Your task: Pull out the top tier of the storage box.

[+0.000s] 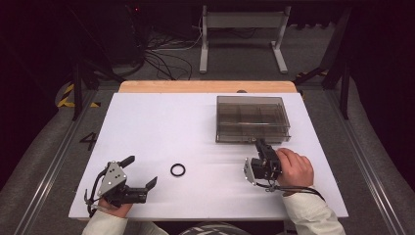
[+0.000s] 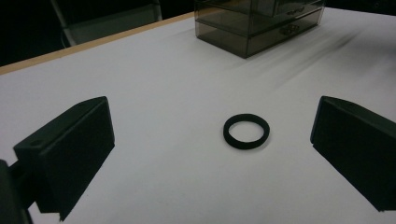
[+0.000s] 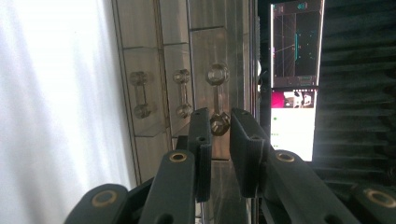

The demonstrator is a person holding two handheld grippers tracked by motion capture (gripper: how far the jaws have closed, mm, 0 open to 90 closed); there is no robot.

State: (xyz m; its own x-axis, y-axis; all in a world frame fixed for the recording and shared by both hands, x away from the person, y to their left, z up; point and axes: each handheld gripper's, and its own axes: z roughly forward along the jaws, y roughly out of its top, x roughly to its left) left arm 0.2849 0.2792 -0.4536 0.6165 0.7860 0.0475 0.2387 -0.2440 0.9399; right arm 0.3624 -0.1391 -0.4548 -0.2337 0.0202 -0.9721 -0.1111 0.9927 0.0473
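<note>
Hidden: the drawers' contents cannot be made out through the smoked plastic; in the right gripper view the cabinet is turned sideways and cut off at top and bottom.
Cabinet (image 1: 252,117): smoked clear plastic, three stacked drawers, at the table's (image 1: 161,127) far right.
Handle (image 3: 218,99): clear bar with round ends, on the top drawer.
Ring (image 1: 178,170): black, flat on the table, near front centre, touching nothing.
Left gripper (image 1: 141,172): jaws spread wide, empty, pointing toward the ring.
Right gripper (image 3: 219,126): jaws narrowed on either side of the handle; contact cannot be told.
</note>
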